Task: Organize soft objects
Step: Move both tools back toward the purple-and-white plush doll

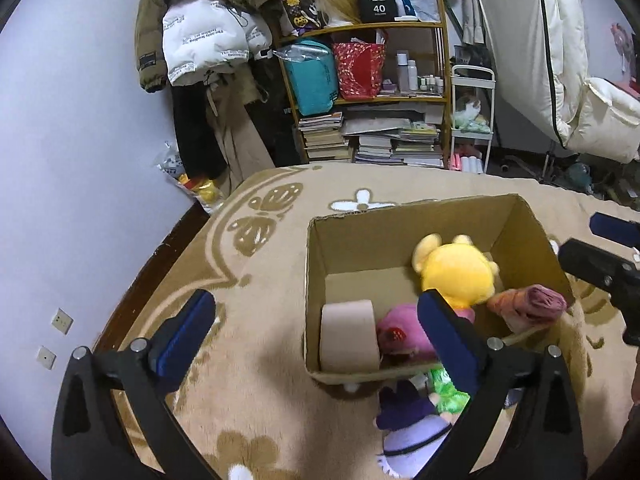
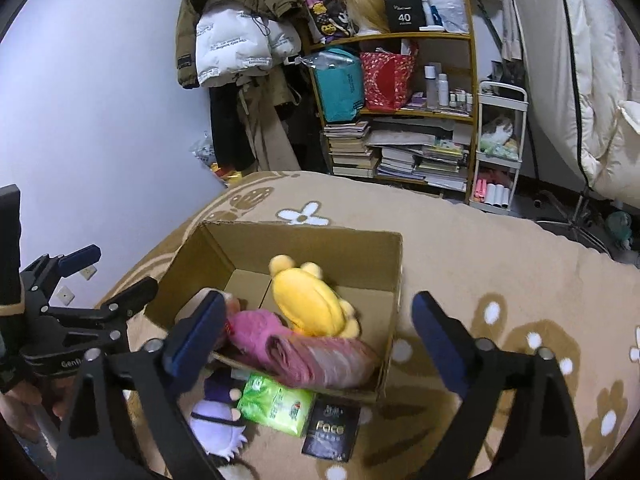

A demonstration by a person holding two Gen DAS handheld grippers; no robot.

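Observation:
An open cardboard box [image 1: 400, 220] [image 2: 304, 232] stands on the beige flowered blanket. Inside lie a yellow plush [image 1: 456, 268] [image 2: 308, 300], a pink plush [image 1: 396, 332] [image 2: 252, 330], a rolled pink towel [image 1: 528, 304] [image 2: 324, 356] over the near rim, and a beige roll [image 1: 348, 338]. A purple-and-white plush [image 1: 408, 428] [image 2: 216, 412], a green tissue pack [image 1: 448, 392] [image 2: 276, 402] and a black Face packet [image 2: 330, 432] lie in front of the box. My left gripper [image 1: 316, 336] [image 2: 96, 276] is open and empty left of the box. My right gripper [image 2: 320, 336] is open above the towel.
A wooden shelf [image 1: 368, 92] with bags, bottles and stacked books stands behind the bed, with coats [image 1: 200, 28] hanging to its left and a white cart [image 1: 472, 120] to its right. A wall [image 1: 80, 140] runs along the left edge of the blanket.

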